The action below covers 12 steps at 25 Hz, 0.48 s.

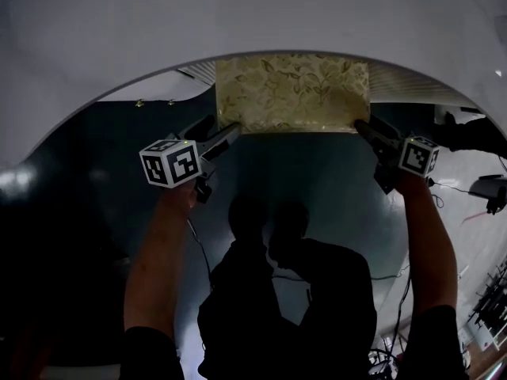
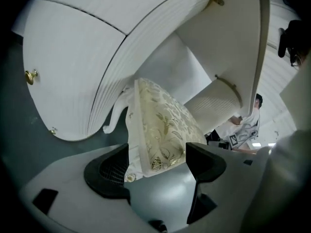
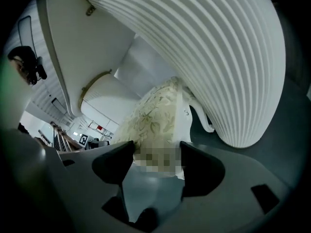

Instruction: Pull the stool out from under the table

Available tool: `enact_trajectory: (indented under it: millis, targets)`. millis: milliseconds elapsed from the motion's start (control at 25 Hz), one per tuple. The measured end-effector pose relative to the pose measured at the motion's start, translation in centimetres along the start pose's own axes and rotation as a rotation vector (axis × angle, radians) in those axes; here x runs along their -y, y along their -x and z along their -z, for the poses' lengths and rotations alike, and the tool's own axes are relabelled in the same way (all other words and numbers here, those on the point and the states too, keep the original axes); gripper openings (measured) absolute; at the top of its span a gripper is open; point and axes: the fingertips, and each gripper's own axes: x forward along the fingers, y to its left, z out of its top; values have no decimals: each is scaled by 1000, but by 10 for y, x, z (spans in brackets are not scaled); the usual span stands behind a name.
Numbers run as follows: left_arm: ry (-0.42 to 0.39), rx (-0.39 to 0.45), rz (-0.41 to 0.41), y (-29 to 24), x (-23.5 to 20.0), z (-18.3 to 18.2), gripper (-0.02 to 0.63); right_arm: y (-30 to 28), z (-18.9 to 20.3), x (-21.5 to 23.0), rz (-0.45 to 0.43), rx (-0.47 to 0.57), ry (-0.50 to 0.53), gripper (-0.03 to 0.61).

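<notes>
Nearest, the left gripper (image 1: 232, 131) and right gripper (image 1: 362, 126) each pinch a near corner of the stool (image 1: 293, 93), at twelve o'clock half under the table (image 1: 238, 14); its seat looks padded, yielding and light, so the firmer edge seems the place to hold.

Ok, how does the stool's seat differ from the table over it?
The stool's seat is gold leaf-patterned fabric; the table is plain white. The seat is straight-edged, the table curved. The left gripper and right gripper clamp the seat, not the table. Both have white frames.
</notes>
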Motion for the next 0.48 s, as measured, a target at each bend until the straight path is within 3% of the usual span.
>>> enact_trajectory:
  millis: [160,320,480]
  targets:
    - [74,34,56,-7,12,-13,361,-2,-3,1,-6,-10,-17,254]
    - [-24,-13,-25,-15,14,-4,364,-3,1,-3,-16,7,-47,253]
    - [-12,-22,-45,-16,11,-6,364,-1,0,-1,37,38,-29,253]
